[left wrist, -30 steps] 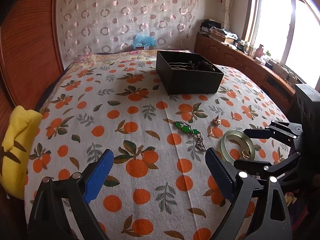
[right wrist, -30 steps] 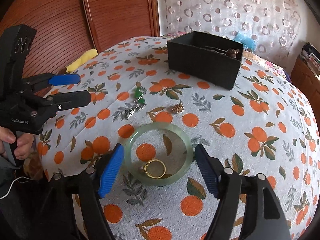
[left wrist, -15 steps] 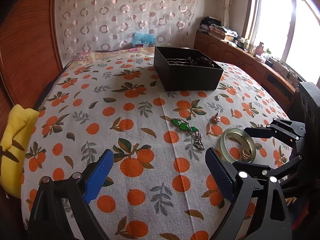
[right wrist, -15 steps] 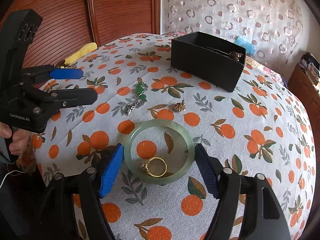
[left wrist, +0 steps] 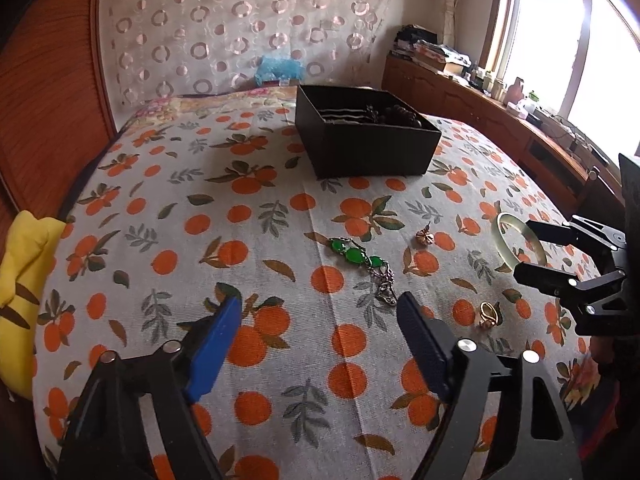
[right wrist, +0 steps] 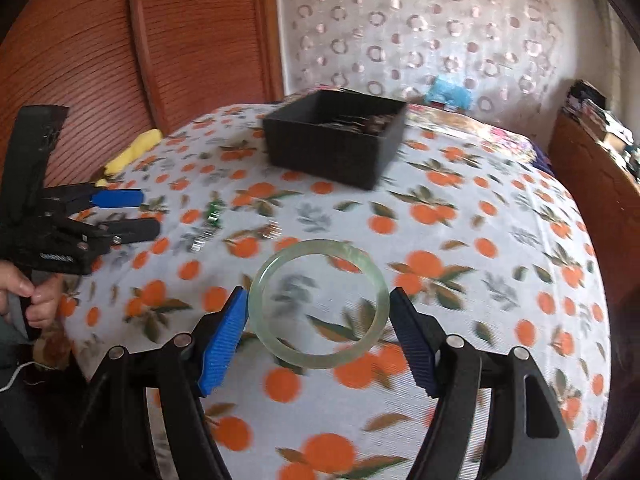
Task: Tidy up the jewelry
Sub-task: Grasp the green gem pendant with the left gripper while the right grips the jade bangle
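A pale green, smooth, translucent stone bangle [right wrist: 318, 304] is clamped between the ribbed blue pads of the right tool [right wrist: 318, 334] and is carried above the bed, its ring shape lying almost flat. In the left wrist view the same bangle [left wrist: 505, 238] is seen at 3 o'clock, partly hidden by the black fingers of the right tool [left wrist: 540, 252].

The bed is covered with a woven white cloth printed with oranges and leaves [left wrist: 240, 216]. On it lie a bracelet of green oval stones with a silver chain part [left wrist: 362, 264], a small gold flower-shaped earring [left wrist: 424, 237] at 2 o'clock of it, and a thin gold ring [left wrist: 489, 315] near 4 o'clock.

A black rectangular cardboard box [left wrist: 366, 140], open at the top, stands at 12 o'clock; dark beads and thin chains are seen inside, not clearly.

The jaws of the left tool [left wrist: 318, 332] have just been closing but stand apart with nothing between them, above the cloth and pointed downward at a slant. In the right wrist view the left tool [right wrist: 128, 216] is held at 9 o'clock by a hand [right wrist: 34, 294] on its handle.
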`<state>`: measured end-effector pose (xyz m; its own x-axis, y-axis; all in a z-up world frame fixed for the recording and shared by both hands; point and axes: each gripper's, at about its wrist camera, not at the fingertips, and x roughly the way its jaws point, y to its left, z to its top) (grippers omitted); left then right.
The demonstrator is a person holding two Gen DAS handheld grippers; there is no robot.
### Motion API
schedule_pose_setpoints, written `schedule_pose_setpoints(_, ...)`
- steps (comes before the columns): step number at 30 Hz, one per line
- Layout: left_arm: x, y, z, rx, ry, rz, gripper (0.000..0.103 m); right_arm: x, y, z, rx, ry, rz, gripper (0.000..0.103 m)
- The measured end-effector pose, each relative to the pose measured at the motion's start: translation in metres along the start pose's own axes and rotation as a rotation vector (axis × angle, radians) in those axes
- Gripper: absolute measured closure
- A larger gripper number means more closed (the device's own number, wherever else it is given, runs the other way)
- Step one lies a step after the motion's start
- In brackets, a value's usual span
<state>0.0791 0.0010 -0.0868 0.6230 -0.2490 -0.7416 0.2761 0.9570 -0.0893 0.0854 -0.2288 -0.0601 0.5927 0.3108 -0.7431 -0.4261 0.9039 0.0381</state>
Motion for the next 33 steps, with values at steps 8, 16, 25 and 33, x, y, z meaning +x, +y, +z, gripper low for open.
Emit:
schedule_pose_setpoints(8, 0.019, -0.011, 0.014, 0.024, 0.048, -0.032, 0.055, 0.002, -0.008, -0.012, 0.015, 0.012, -0.023, 0.029)
schedule_pose_setpoints(16, 0.043, -0.023, 0.036, 0.042, 0.078, -0.022, 0.059, 0.005, -0.004, -0.014, 0.005, 0.017, -0.042, 0.029)
schedule_pose_setpoints(25, 0.05, -0.033, 0.036, 0.078, 0.087, 0.05, 0.065, 0.009, -0.001, -0.015, 0.0, 0.027, -0.046, 0.029)
schedule_pose_setpoints(33, 0.042, -0.025, 0.027, 0.065, 0.075, 0.066, 0.065, 0.009, -0.002, -0.015, 0.003, 0.029, -0.043, 0.029)
